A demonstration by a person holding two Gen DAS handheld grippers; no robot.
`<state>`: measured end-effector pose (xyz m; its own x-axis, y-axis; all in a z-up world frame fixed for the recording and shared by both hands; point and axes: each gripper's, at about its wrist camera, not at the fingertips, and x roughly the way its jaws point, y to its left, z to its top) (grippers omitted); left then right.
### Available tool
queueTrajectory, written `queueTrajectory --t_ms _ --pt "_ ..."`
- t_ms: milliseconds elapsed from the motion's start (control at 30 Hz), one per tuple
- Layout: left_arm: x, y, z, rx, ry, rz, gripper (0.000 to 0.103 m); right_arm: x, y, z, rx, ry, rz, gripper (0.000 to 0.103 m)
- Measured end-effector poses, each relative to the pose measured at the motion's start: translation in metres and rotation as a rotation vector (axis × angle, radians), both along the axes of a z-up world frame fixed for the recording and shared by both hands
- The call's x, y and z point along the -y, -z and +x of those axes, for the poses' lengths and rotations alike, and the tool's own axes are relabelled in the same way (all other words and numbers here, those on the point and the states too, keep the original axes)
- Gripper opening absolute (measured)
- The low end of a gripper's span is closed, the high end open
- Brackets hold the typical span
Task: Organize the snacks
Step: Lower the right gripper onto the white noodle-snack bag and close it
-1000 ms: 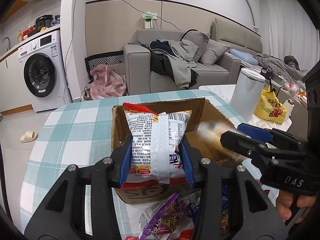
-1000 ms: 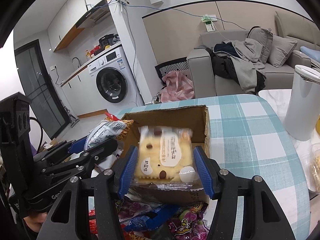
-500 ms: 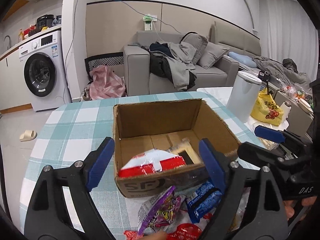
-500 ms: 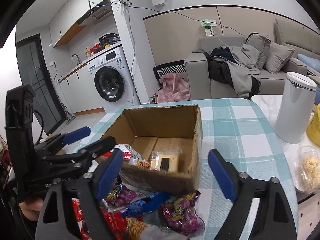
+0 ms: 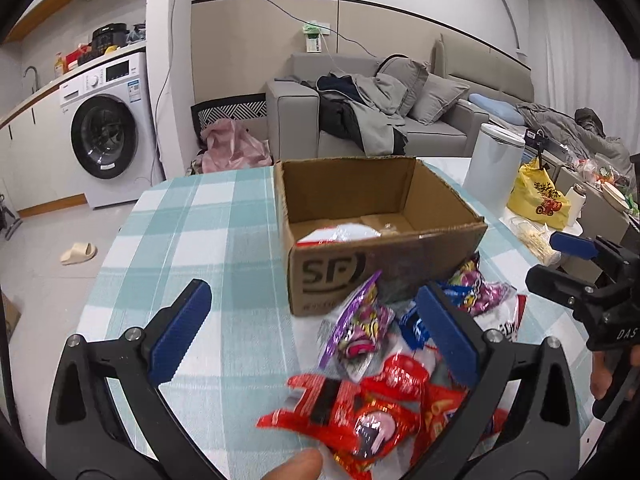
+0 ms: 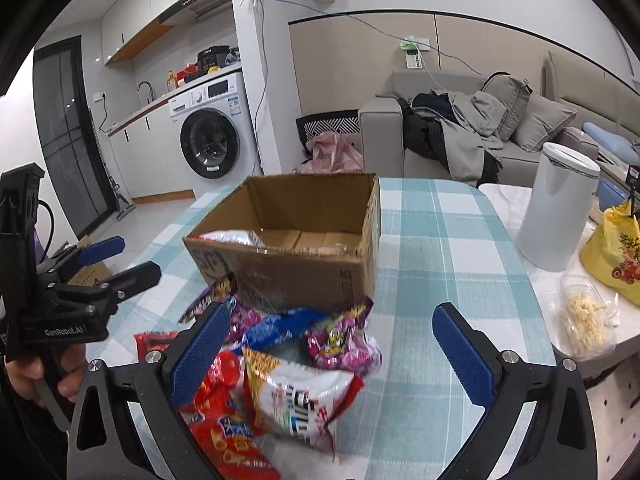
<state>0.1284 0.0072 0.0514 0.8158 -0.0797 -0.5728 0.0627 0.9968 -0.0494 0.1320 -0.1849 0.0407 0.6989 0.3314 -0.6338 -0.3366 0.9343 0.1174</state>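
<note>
Over at the far left stands a washing machine (image 5: 108, 136), with a lone slipper (image 5: 78, 253) on the floor in front of it, well apart from the table. The table's checked tablecloth (image 5: 208, 232) is bare on its left half. The left gripper (image 5: 316, 328) hangs over the near edge with its jaws opening to their widest; the blue fingertips (image 5: 180, 330) sit far apart and clamp nothing, though loose packets lie on the cloth below and between them. A red snack packet (image 5: 360, 412) sits nearest, with a purple candy packet (image 5: 360, 328) just beyond it, close to the front wall of the cardboard box (image 5: 332, 276). The box is open-topped and stands mid-table; inside, a red-and-white bag (image 5: 340, 234) lies against the near wall, and a clear-wrapped item beside it is too hidden to make out. From the other side, the right gripper (image 6: 334, 350) is likewise opening wide, empty, with its pads (image 6: 464, 354) apart above the pile: a white-and-red chip bag (image 6: 298, 396) lies under it, touching a pink-purple packet (image 6: 344, 344) and a blue wrapper (image 6: 276, 326) that rest against the box. Further right, a white lidded canister (image 6: 560, 208) stands on a marble-topped surface, with a yellow bag (image 6: 616, 252) beside it and a clear tub of pale snacks (image 6: 586, 320) nearer the edge.
</note>
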Motion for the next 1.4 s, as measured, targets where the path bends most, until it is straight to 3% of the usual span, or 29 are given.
queueTrajectory --t_ms 300,567,1033,1400 --pt "-0.014 0.011 -0.033 -0.015 -0.022 0.009 0.103 -0.004 0.017 -0.022 -0.044 -0.010 -0.040 0.103" --pt "-0.008 0.012 -0.034 -0.032 -0.018 0.019 0.103 -0.011 0.024 -0.021 -0.081 -0.015 -0.049 0.103" --pt "0.008 0.022 -0.030 -0.064 0.019 0.033 0.103 -0.016 0.056 -0.008 -0.234 -0.023 0.012 0.103" --pt "0.006 0.032 -0.025 -0.089 0.025 0.028 0.103 -0.025 0.073 -0.003 -0.246 -0.040 0.041 0.100"
